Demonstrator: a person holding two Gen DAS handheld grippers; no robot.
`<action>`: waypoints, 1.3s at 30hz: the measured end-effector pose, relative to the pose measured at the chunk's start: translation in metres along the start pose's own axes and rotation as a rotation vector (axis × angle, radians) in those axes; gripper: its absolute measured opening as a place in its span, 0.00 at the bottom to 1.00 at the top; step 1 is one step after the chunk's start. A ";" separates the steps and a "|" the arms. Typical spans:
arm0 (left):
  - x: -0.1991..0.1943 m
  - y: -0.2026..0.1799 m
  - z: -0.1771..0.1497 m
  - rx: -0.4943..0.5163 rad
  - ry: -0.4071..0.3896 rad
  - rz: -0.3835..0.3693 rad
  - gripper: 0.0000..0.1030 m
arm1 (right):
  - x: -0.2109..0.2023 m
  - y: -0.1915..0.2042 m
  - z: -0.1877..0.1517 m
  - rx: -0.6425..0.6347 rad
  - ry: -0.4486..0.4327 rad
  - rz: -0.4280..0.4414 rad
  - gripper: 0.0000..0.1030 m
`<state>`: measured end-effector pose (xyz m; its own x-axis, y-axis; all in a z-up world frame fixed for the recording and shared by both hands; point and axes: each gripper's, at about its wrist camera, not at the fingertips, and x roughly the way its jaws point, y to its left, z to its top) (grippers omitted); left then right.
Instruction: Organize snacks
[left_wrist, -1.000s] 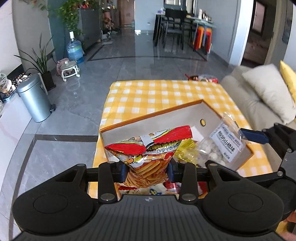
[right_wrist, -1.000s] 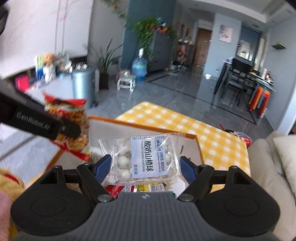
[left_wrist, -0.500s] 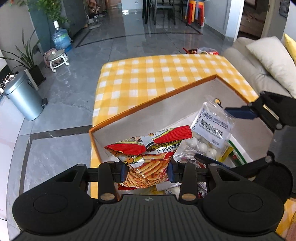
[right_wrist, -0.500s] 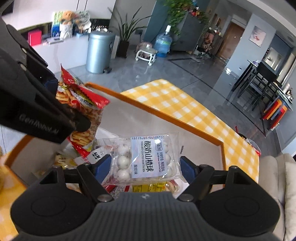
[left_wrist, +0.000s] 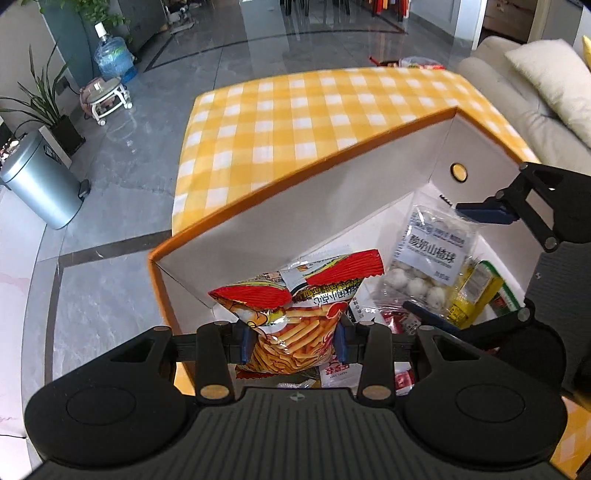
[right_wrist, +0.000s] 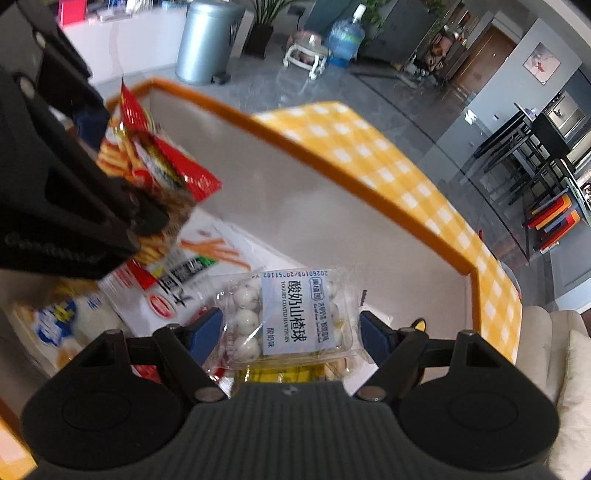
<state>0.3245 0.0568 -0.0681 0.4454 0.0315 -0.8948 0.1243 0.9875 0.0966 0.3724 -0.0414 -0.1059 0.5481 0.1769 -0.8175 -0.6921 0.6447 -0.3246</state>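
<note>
My left gripper (left_wrist: 293, 341) is shut on a red bag of fry-shaped snacks (left_wrist: 295, 306), held over the near left corner of the orange-rimmed white box (left_wrist: 295, 177). My right gripper (right_wrist: 291, 334) is shut on a clear pack of white yogurt hawthorn balls (right_wrist: 291, 317), held low inside the box (right_wrist: 332, 155) near its right end. The right gripper and its pack also show in the left wrist view (left_wrist: 428, 258). The left gripper's red bag shows in the right wrist view (right_wrist: 155, 162).
Several snack packs lie on the box floor, among them a yellow-green pack (left_wrist: 476, 291) and a white pack with red print (right_wrist: 177, 280). The box stands on a yellow checked tablecloth (left_wrist: 314, 107). A sofa with cushion (left_wrist: 546, 74) is at the right, a metal bin (left_wrist: 40, 184) at the left.
Both grippers have come down and forward over the box with their packs. The hawthorn ball pack has gone from above the rim to low inside the box.
</note>
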 end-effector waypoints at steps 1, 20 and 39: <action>0.003 0.000 0.000 0.001 0.008 0.003 0.44 | 0.001 0.001 -0.001 -0.009 0.008 -0.004 0.75; -0.065 -0.003 -0.002 -0.004 -0.159 0.022 0.74 | -0.048 0.001 0.008 -0.040 -0.065 -0.032 0.96; -0.200 -0.006 -0.048 -0.070 -0.541 0.114 0.82 | -0.214 -0.013 -0.018 0.262 -0.368 -0.089 0.96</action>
<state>0.1923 0.0521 0.0890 0.8466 0.0734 -0.5271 -0.0025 0.9910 0.1339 0.2556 -0.1010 0.0653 0.7632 0.3338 -0.5533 -0.5186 0.8272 -0.2162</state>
